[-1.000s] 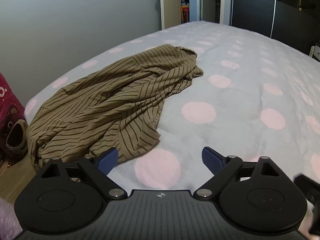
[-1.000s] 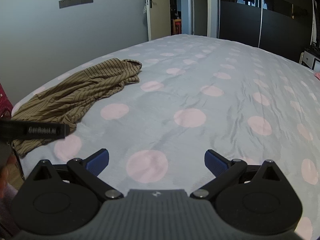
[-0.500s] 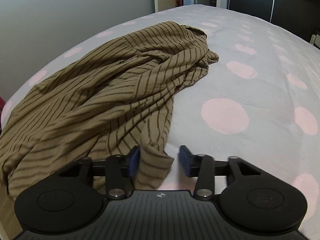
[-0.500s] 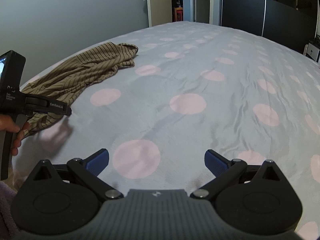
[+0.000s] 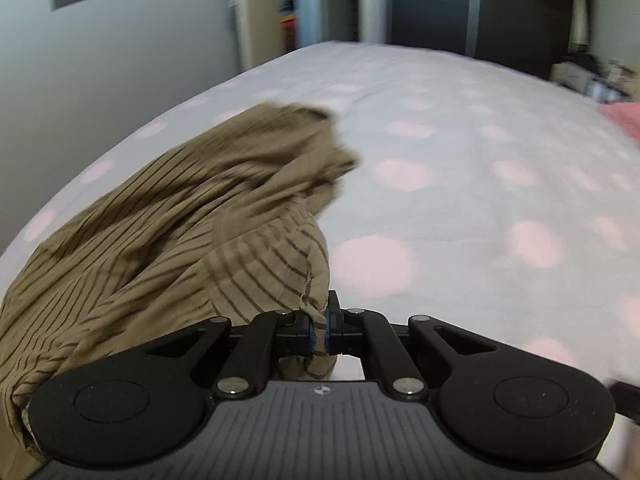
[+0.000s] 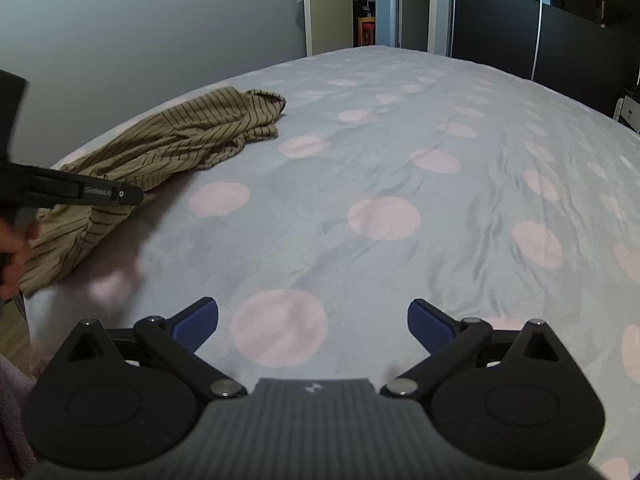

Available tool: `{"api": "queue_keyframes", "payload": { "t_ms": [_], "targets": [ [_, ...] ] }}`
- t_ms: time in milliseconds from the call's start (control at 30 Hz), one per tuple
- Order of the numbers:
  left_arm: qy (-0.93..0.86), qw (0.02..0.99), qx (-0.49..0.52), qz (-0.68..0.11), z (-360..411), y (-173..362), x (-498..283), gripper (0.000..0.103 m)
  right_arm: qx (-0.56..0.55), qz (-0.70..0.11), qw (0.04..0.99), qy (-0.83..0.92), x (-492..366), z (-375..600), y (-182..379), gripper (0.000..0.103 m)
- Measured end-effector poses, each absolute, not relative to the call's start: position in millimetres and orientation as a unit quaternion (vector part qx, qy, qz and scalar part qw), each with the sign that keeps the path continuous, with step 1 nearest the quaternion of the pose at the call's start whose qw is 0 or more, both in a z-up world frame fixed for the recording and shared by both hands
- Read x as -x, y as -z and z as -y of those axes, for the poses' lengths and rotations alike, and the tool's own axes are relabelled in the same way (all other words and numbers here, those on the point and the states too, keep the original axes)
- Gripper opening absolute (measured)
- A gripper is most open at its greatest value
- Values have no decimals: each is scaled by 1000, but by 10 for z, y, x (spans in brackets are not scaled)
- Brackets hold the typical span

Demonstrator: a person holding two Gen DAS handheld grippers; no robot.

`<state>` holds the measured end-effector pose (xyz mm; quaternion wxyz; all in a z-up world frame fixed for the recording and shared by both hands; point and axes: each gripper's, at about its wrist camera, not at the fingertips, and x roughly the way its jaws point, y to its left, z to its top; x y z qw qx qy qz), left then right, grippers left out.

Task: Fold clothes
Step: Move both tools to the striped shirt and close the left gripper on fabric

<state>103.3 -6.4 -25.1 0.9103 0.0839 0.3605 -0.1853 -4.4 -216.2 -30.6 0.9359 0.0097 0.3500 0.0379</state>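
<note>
A crumpled olive-brown garment with thin dark stripes [image 5: 192,216] lies along the left edge of the bed. My left gripper [image 5: 319,330] is shut on a bunched hem of this garment, and the cloth rises from the pads toward the heap. In the right wrist view the same striped garment [image 6: 192,136] lies at the far left, with the left gripper [image 6: 134,196] reaching into its near end, held by a hand [image 6: 16,252]. My right gripper [image 6: 313,320] hangs open over the bedspread, nothing between its blue fingertips [image 6: 198,318].
The bed carries a grey spread with pink dots [image 6: 384,218] that stretches wide to the right. A pink cloth [image 5: 624,120] shows at the far right edge. A grey wall and an open door [image 6: 332,4] stand behind; dark wardrobe doors [image 6: 500,24] are at the back right.
The left gripper moved onto the garment's near edge, shut on the hem and pulled it up and right. The right gripper stayed still and open.
</note>
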Motion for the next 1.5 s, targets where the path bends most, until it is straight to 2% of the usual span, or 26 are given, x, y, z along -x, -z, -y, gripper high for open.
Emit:
{"api": "queue_keyframes", "payload": {
  "t_ms": [100, 300, 433, 633, 733, 767, 833, 933, 1100, 1367, 1500],
  "targets": [
    [238, 900, -72, -359, 188, 65, -756, 2, -22, -347, 937, -29, 97, 2221, 199, 100],
    [323, 871, -82, -361, 448, -179, -190, 2, -71, -345, 936, -13, 245, 2444, -50, 84],
    [375, 843, -102, -372, 546, -209, 97, 2, -107, -349, 931, -20, 371, 2571, -167, 62],
    [387, 823, -138, -391, 604, -70, 267, 2, -153, -361, 917, -67, 487, 2528, -157, 59],
    [381, 819, -142, -406, 544, -35, 266, 9, -165, -373, 909, -86, 486, 2431, -108, 58],
    [380, 818, -145, -407, 521, -36, 248, 12, -166, -376, 907, -91, 480, 2394, -90, 58],
    [380, 816, -150, -409, 454, -59, 208, 29, -170, -383, 902, -101, 458, 2327, -53, 54],
    [376, 817, -156, -408, 307, -102, 206, 44, -171, -394, 896, -112, 414, 2235, 8, 53],
    [360, 825, -147, -411, 62, -172, 4, 55, -159, -411, 890, -117, 314, 2111, 111, 53],
    [274, 850, -139, -428, -321, -167, -799, 57, -130, -432, 884, -124, 107, 1932, 245, 54],
    [221, 860, -139, -439, -518, -28, -1258, 61, -119, -442, 880, -126, -8, 1883, 306, 56]
  ]
}}
